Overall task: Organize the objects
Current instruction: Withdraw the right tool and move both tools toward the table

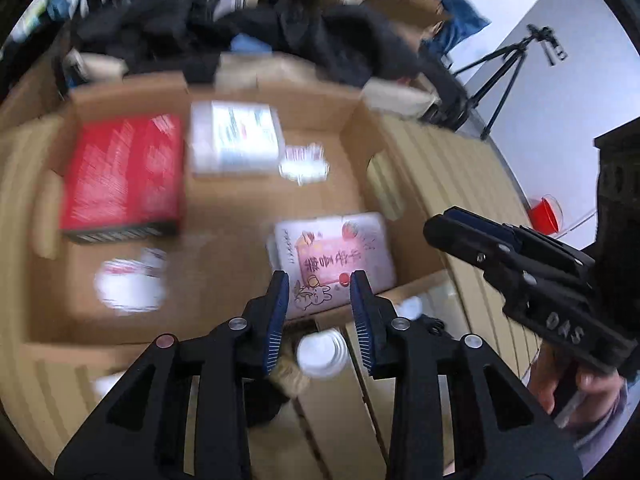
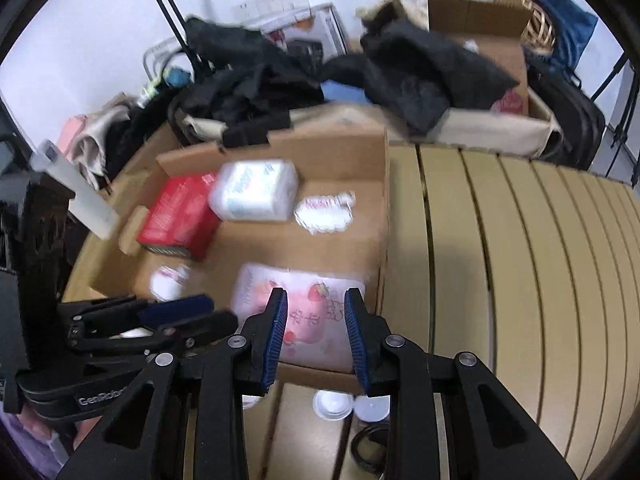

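Left wrist view: left tool (image 1: 319,280) hangs over the near wall of the open cardboard box (image 1: 352,120), pads apart, nothing between them, so released. No earlier frame to compare. Inside the box: red box (image 1: 124,176) at 10 o'clock, white wipes pack (image 1: 236,140) at 12, small white packet (image 1: 304,164) just right of it, pink printed pack (image 1: 336,256) right above the tool tips, white round item (image 1: 128,284) at 9. A white cap (image 1: 322,354) sits outside the box, low between the fingers. Right tool (image 1: 436,232) comes in from 3 o'clock, held by a hand (image 1: 576,384); side-on, its gap unreadable here. Tripod (image 1: 504,76) at 2.

Right wrist view: right tool (image 2: 316,296) over the pink printed pack (image 2: 304,304), pads parted with air between, gripping nothing. Cardboard box (image 2: 340,148) sits on the slatted surface (image 2: 520,260), which fills 3 o'clock. Red box (image 2: 176,208) at 10, wipes pack (image 2: 256,192) at 11, small packet (image 2: 324,212) at 12. Left tool (image 2: 224,316) at 9. Two white caps (image 2: 352,404) at 6, outside the box. Dark clothes (image 2: 256,80) heaped behind.
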`<state>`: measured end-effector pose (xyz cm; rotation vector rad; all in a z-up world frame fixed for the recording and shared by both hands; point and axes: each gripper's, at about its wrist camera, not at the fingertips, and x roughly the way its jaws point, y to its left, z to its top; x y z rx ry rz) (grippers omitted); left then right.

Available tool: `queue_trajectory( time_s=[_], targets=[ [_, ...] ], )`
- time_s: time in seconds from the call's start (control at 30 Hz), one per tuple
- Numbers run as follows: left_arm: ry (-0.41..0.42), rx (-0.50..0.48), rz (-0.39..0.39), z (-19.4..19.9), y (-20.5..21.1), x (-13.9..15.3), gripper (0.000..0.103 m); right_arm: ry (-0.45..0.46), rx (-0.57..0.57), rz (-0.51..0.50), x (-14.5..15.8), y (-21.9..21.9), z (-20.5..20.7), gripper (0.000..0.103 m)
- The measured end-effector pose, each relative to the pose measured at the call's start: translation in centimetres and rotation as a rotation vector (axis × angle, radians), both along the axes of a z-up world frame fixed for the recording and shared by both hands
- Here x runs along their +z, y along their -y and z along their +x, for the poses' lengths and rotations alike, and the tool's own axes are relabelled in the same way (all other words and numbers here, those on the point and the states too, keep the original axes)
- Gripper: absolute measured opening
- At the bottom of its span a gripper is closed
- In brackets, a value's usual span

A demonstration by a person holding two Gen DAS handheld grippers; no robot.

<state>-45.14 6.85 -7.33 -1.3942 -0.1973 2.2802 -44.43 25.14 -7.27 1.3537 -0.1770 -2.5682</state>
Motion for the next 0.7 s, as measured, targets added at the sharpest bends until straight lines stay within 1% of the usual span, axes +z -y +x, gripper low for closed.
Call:
queue_trajectory(
  time_s=[0.03,0.07,0.1,0.17,0.2,0.23,0.27,0.33,0.37,0.4,0.47,0.6,0.7],
  targets=[
    [-0.025,0.007,-0.012,0.7,0.7,1.4,0.031,-0.021,0.004,0.003,1.3,0.1,0.6,0.032],
    [-0.058,0.017,-0.033,1.6,1.6,3.4,0.041,-0.043,0.007,0.011,2.9,0.1,1.4,0.032],
    [-0.098,0.031,-0.058,2.5,2.6,5.3,0.047,-0.059,0.01,0.015,4.1,0.3,2.0,0.032],
    [-0.176,0.069,-0.121,4.4,4.5,8.6,0.072,-0.091,0.03,0.015,7.2,0.3,3.5,0.035],
    [-0.204,0.093,-0.163,5.2,5.7,10.3,0.075,-0.096,0.049,0.021,8.3,0.5,4.0,0.038],
    [-0.215,0.114,-0.189,5.7,6.7,11.4,0.077,-0.096,0.083,0.038,9.4,0.8,4.5,0.048],
    [-0.222,0.154,-0.225,6.5,8.2,12.8,0.077,-0.093,0.105,0.073,10.5,0.9,5.1,0.061],
    [-0.215,0.225,-0.268,7.3,10.2,14.5,0.079,-0.092,0.115,0.127,11.9,1.1,6.0,0.067],
    [-0.215,0.266,-0.285,8.0,11.3,15.5,0.079,-0.09,0.12,0.138,12.7,1.0,6.7,0.068],
    [-0.219,0.278,-0.286,8.7,11.9,16.0,0.08,-0.088,0.125,0.141,13.2,1.0,7.2,0.069],
    [-0.237,0.289,-0.281,10.2,12.8,17.0,0.087,-0.09,0.125,0.15,14.1,0.9,8.5,0.072],
    [-0.247,0.282,-0.289,12.5,13.1,17.4,0.088,-0.085,0.098,0.133,15.0,0.6,10.5,0.072],
    [-0.262,0.267,-0.292,14.3,13.1,17.6,0.088,-0.095,0.092,0.157,15.6,0.8,12.0,0.073]
  ],
)
